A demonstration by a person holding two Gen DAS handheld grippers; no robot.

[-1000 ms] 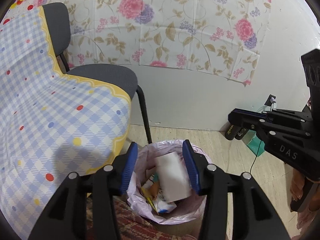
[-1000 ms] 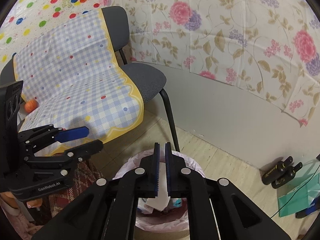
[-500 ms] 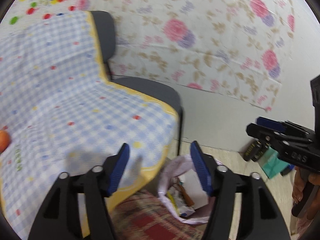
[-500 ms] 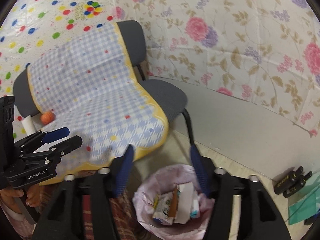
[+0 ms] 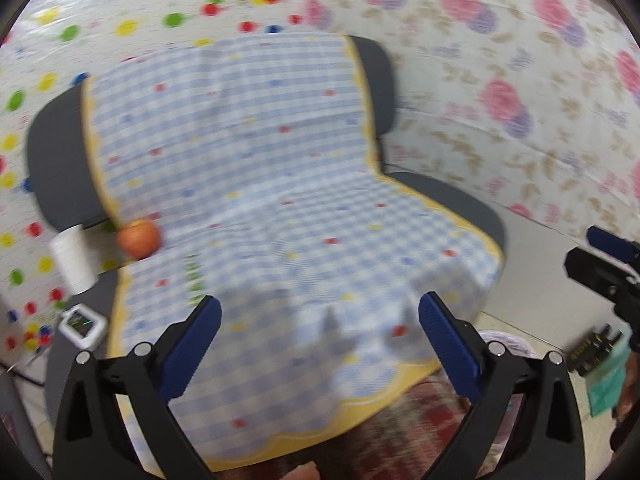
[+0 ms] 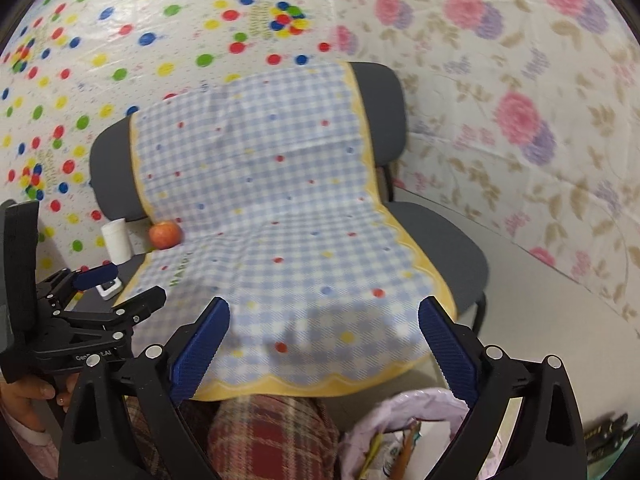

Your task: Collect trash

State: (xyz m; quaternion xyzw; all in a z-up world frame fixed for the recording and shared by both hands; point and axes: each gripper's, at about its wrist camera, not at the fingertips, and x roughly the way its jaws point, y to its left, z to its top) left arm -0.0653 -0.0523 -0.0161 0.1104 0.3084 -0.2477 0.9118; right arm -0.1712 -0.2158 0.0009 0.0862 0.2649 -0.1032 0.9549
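My left gripper [image 5: 320,344] is open and empty, held over the front of the blue checked cloth [image 5: 280,200] that covers the chairs. My right gripper [image 6: 324,344] is open and empty too, above the same cloth [image 6: 280,220]. The bin with a pink liner [image 6: 404,408] stands on the floor at the lower right and holds paper and wrappers [image 6: 396,448]; only its rim [image 5: 504,340] shows in the left wrist view. An apple [image 5: 139,238] and a white paper cup [image 5: 72,258] sit at the cloth's left edge; both also show in the right wrist view, apple [image 6: 165,234], cup [image 6: 116,240].
Two grey chairs [image 6: 440,240] stand against papered walls. A small white device [image 5: 82,326] lies on the left seat. Black handsets [image 5: 592,348] and a teal item [image 5: 608,384] lie on the floor at the right. A red plaid fabric [image 6: 272,436] is below the grippers.
Both grippers have swung up and left from the bin to the cloth-covered chairs. The right gripper went from shut to open. The left gripper stayed open.
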